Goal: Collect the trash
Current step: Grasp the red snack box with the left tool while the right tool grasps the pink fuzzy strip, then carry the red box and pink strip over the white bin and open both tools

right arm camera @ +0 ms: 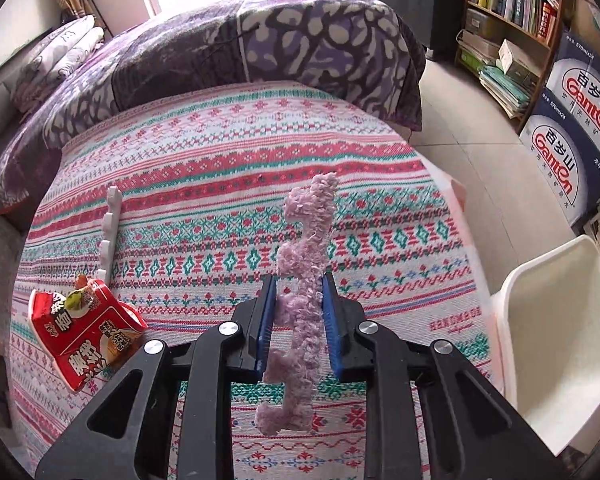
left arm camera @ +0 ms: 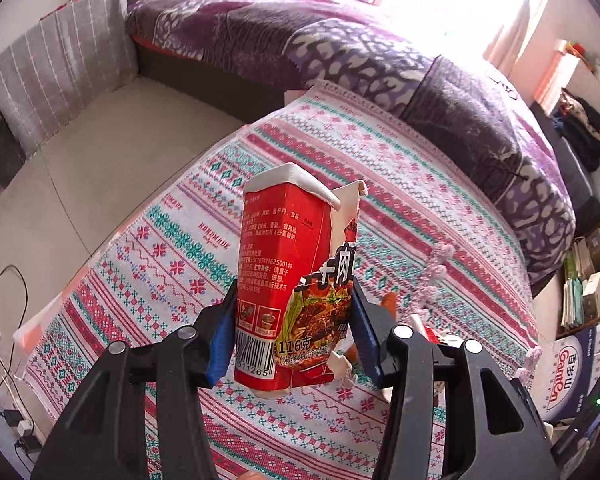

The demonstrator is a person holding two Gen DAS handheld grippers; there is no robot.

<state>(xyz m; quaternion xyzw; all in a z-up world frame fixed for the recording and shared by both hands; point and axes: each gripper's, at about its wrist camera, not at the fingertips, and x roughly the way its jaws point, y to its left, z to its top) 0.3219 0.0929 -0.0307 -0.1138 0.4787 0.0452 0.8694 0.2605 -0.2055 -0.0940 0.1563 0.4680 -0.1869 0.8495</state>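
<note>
My left gripper (left arm camera: 294, 308) is shut on a red instant-noodle packet (left arm camera: 296, 280) and holds it upright above the patterned tablecloth (left arm camera: 180, 256). My right gripper (right arm camera: 299, 304) is shut on a fuzzy pink strip (right arm camera: 304, 280) that hangs between the pads. The same red packet shows at the left of the right wrist view (right arm camera: 84, 332). A white toothed plastic strip (right arm camera: 109, 232) lies on the cloth beyond it. The pink strip also shows in the left wrist view (left arm camera: 436, 276).
A white bin (right arm camera: 556, 336) stands at the right of the table. A bed with a purple blanket (right arm camera: 260, 40) lies behind. Boxes of water (right arm camera: 572, 128) and a bookshelf (right arm camera: 508, 20) stand at the right. Small wrappers (left arm camera: 428, 332) lie near the left gripper.
</note>
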